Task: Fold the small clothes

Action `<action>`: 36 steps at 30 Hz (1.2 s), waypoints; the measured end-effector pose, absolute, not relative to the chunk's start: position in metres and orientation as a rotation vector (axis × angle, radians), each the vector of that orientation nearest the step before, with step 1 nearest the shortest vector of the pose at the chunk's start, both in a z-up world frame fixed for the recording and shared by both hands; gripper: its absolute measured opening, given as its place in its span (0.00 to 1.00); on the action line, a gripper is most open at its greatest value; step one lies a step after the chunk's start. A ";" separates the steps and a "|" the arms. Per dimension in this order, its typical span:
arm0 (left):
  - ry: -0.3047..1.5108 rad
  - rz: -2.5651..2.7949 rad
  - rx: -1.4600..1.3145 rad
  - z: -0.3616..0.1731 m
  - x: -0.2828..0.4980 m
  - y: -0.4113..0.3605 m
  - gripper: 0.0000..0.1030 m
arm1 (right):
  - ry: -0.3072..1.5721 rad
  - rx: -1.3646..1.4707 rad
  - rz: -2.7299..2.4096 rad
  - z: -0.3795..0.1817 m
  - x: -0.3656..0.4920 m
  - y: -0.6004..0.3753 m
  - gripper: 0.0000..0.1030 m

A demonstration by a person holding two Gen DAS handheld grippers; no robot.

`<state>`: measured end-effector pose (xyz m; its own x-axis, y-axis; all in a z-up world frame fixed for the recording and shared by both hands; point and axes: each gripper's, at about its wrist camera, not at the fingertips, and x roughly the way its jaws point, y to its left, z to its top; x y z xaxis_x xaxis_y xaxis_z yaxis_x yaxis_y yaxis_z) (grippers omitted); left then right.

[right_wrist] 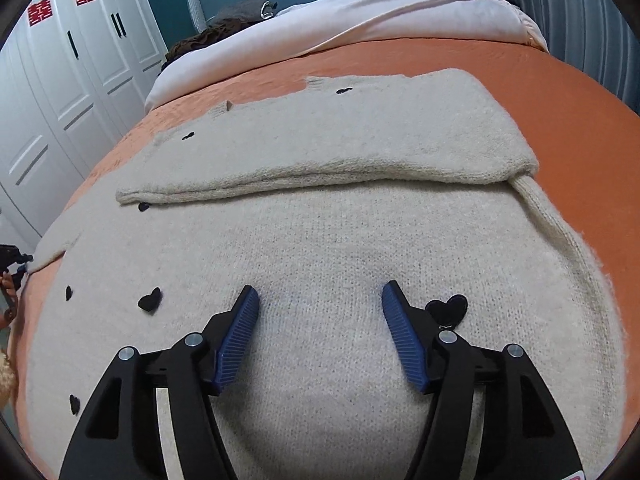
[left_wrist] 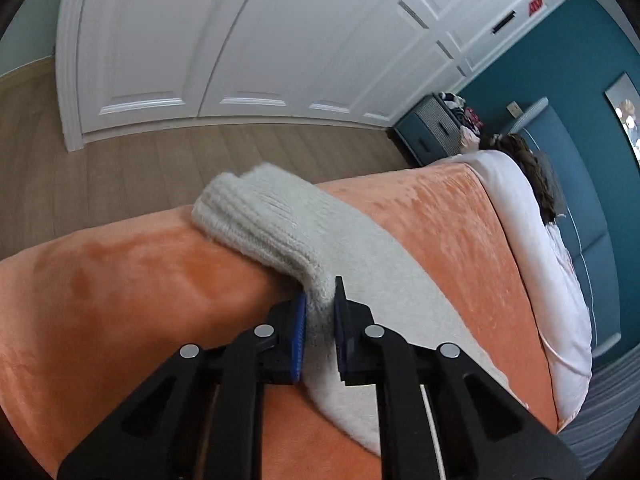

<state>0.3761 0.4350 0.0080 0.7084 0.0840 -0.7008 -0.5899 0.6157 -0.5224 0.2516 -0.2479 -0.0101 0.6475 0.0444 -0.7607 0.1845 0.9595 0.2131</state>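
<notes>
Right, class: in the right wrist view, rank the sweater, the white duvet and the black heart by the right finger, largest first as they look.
1. Sweater
2. Duvet, though it lies farther off
3. Heart

I see a bed [right_wrist: 560, 92] covered by an orange blanket [left_wrist: 120, 280], with a white duvet [right_wrist: 360, 12] bunched toward the headboard end. A cream knitted sweater [right_wrist: 320, 240] lies flat on the blanket, one part folded over itself. Something dark, possibly clothing, sits beyond the duvet [right_wrist: 208, 40].
</notes>
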 end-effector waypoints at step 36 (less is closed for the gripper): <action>0.809 -0.007 -0.758 0.005 0.336 0.132 0.69 | 0.817 0.604 0.052 0.026 0.325 -0.242 0.68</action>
